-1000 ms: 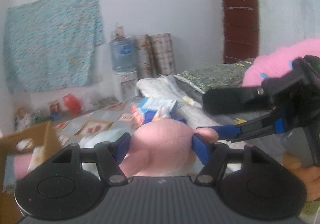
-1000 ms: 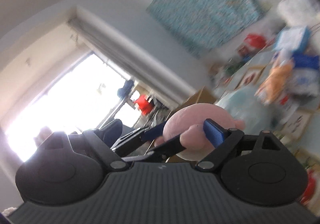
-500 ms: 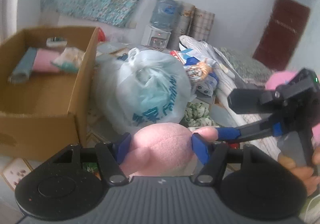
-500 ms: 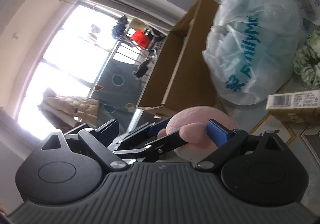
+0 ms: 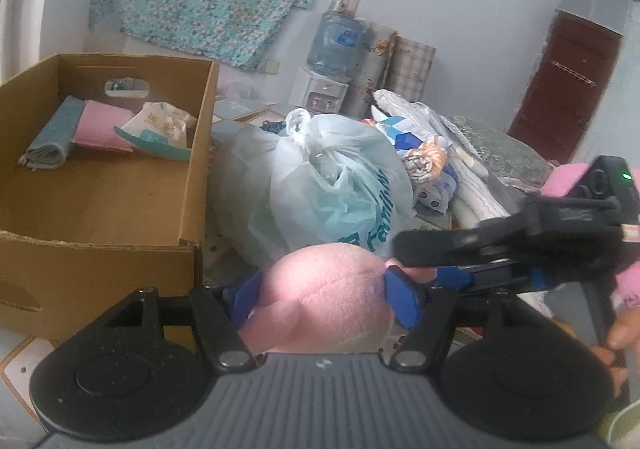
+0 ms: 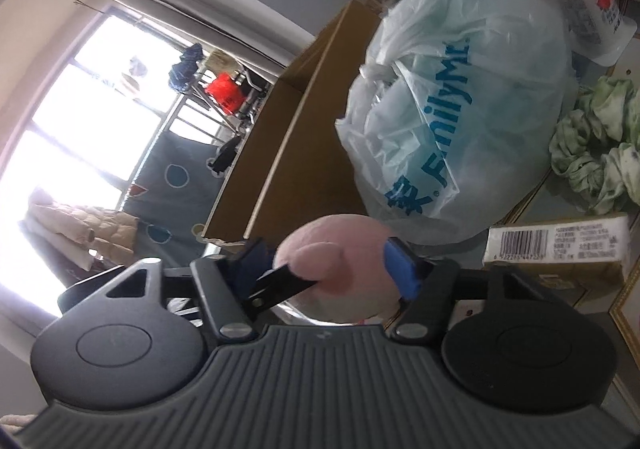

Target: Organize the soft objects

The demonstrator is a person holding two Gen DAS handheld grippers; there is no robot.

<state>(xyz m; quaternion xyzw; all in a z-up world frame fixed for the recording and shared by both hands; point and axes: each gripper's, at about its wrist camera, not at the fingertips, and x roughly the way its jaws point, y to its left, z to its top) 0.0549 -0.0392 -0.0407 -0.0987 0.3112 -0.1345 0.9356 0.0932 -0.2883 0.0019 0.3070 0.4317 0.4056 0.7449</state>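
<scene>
Item: pink plush toy (image 5: pixel 328 297), soft, rounded. It sat between the blue pads of the left gripper (image 5: pixel 320 291), which were pressed into both its flanks at a middling opening; the fabric bulged around them, so the grip looked firm.

The right gripper (image 6: pixel 330 269) had come in from the side onto the same toy. Its jaws were closing, with the plush between them, the right pad (image 6: pixel 402 269) against the fabric and a finger of the other gripper crossing in front of the left one. Judged purpose: a two-handed hold to steady a floppy thing, or a handover from one side to the other; which, I cannot tell.

Cardboard box (image 5: pixel 192 177), open-topped, stood just left of the toy and slightly beyond it. It held a rolled grey-blue cloth (image 5: pixel 52 137), a folded pink cloth (image 5: pixel 102 127) and a pale printed packet (image 5: pixel 160 123), all against the far wall. Most of its floor was bare, so it was probably the toy's destination.

Knotted white plastic bag (image 5: pixel 328 189), blue lettering, directly behind the toy and beside the box.

Crumpled green cloth (image 6: pixel 596 145) and a carton with a barcode (image 6: pixel 556 249), to the right of the bag.

Heap of bedding and packets (image 5: pixel 432 165), farther back.
</scene>
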